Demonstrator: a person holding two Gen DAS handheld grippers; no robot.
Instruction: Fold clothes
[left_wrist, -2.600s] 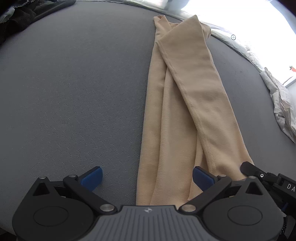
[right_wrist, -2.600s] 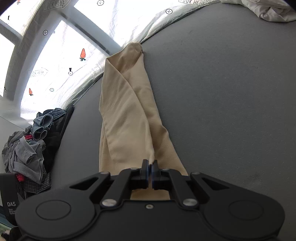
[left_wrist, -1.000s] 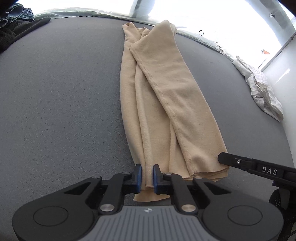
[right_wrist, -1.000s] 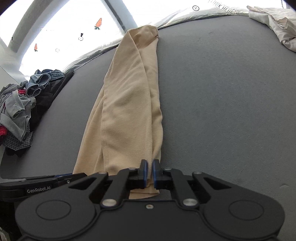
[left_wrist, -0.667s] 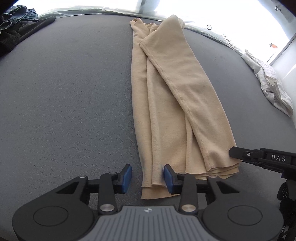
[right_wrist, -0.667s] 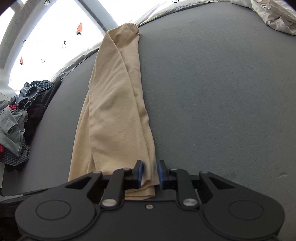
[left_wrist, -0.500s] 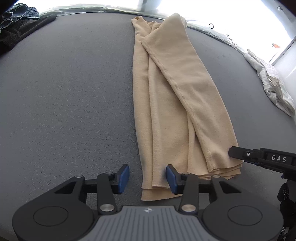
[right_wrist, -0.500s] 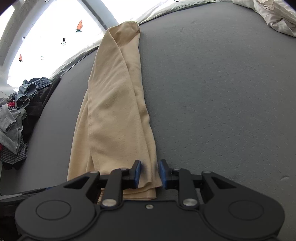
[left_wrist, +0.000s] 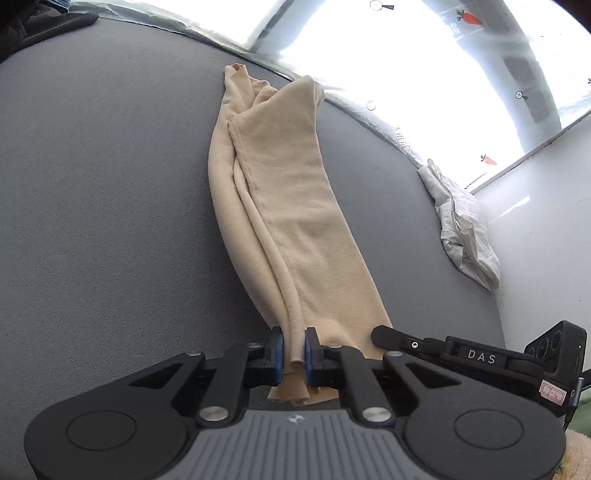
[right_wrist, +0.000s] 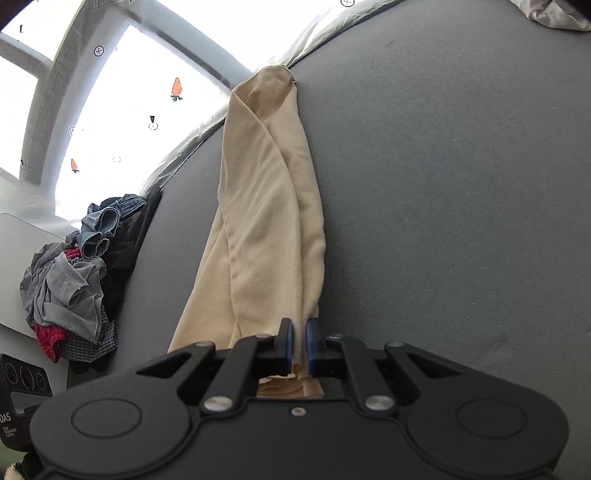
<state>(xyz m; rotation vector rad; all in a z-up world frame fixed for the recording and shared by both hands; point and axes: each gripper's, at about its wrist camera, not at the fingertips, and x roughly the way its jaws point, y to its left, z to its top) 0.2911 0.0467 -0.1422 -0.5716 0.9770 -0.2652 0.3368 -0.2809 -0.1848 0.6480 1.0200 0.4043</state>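
Task stage: the beige garment (left_wrist: 291, 221) is already folded lengthwise into a long narrow strip; the crosswise folds are judged to be left.
Garment place: it is laid along the middle of the grey surface (left_wrist: 103, 221), from the near edge to the far edge by the window.
Left hand-held gripper (left_wrist: 293, 356): it is clamped on the strip's near left corner; the jaws have just been closing, and bunched cloth is pinched between the blue pads.
Right hand-held gripper (right_wrist: 299, 349): it is clamped on the near right corner; its jaws too have just been closing, with cloth gripped between them.
Near end: it is raised slightly off the surface by both grips, while the rest lies flat.
Next step, as judged: the near end is to be carried toward the far end to halve the strip.
Count, grippers: two, both closed on the same garment.
Count, garment in work: one.
Count, white cloth (left_wrist: 461, 229): one crumpled piece at the far right edge.
Count, clothes pile (right_wrist: 77, 273): one heap at the left; the pieces in it cannot be counted.
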